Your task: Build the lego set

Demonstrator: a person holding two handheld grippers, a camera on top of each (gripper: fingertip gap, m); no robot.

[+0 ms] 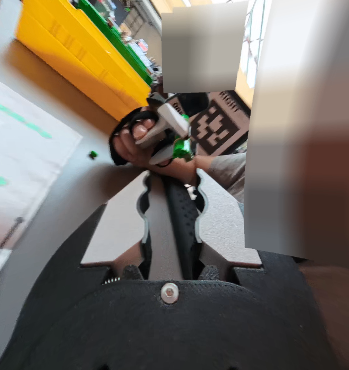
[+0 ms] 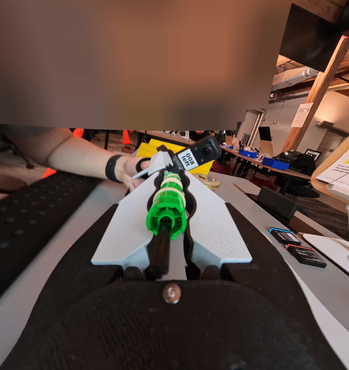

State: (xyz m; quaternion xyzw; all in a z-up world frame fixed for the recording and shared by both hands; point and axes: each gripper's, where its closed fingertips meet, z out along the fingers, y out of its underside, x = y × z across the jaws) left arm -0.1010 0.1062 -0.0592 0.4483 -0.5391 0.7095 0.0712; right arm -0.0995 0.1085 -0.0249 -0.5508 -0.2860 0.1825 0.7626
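Fingers of the left gripper (image 1: 172, 176), seen from its own wrist camera, stand apart with nothing between them; only grey table (image 1: 101, 152) and a dark perforated strip show through the gap. Beyond their tips a hand (image 1: 127, 148) works the right gripper (image 1: 169, 130), which carries a green lego assembly (image 1: 180, 147). Far to the left sit a yellow bin (image 1: 79, 60) and a green bin (image 1: 117, 40) behind it. A white instruction sheet (image 1: 25, 144) lies at the left, and one small green lego piece (image 1: 93, 154) rests loose on the table just beside its edge. The picture is blurred, so finer detail is lost.

From the right wrist camera, the right gripper (image 2: 170, 176) is clamped on the assembly: a stack of green and cream round pieces (image 2: 167, 200) threaded on a dark axle (image 2: 159, 252) that runs back toward the camera. It is held up off the table, lengthwise between the fingers. The left gripper (image 2: 161, 160) hovers just past the far end of the stack, tilted, near but apparently not touching. Two small black battery packs (image 2: 295, 248) lie at the right.

My reading: the axle stack is mid-build, and the empty left gripper is free for the next part, probably that loose green piece. Picking it up calls for a narrow, careful pinch, then lining it up with the axle while the right holds steady.
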